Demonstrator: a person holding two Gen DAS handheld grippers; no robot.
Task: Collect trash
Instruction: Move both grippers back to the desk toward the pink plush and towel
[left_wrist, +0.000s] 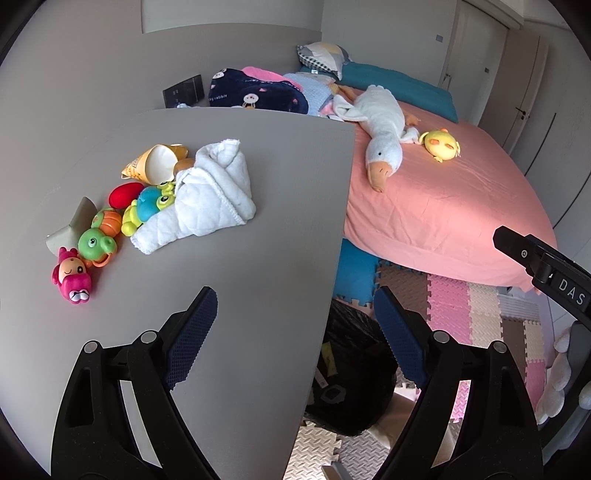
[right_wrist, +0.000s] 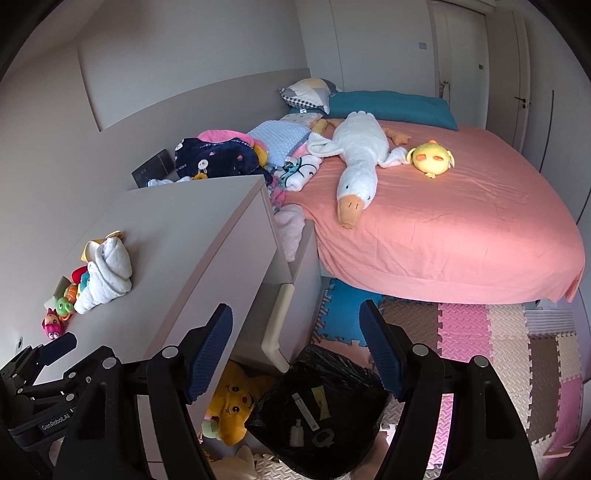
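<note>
A black trash bag (right_wrist: 328, 402) stands open on the floor beside the grey dresser (right_wrist: 184, 236), with a few small items inside; it also shows in the left wrist view (left_wrist: 351, 380). A yellow paper cone wrapper (left_wrist: 151, 166) lies on the dresser top (left_wrist: 258, 206) next to a folded white cloth (left_wrist: 210, 199) and several plastic toys (left_wrist: 110, 229). My left gripper (left_wrist: 295, 332) is open and empty over the dresser's front right edge. My right gripper (right_wrist: 295, 350) is open and empty above the bag.
A pink bed (right_wrist: 443, 221) with a white goose plush (right_wrist: 358, 162), a yellow plush (right_wrist: 430, 157) and piled blankets (right_wrist: 221, 155) lies behind. Foam mats (right_wrist: 498, 339) cover the floor. A yellow plush toy (right_wrist: 232, 406) lies left of the bag.
</note>
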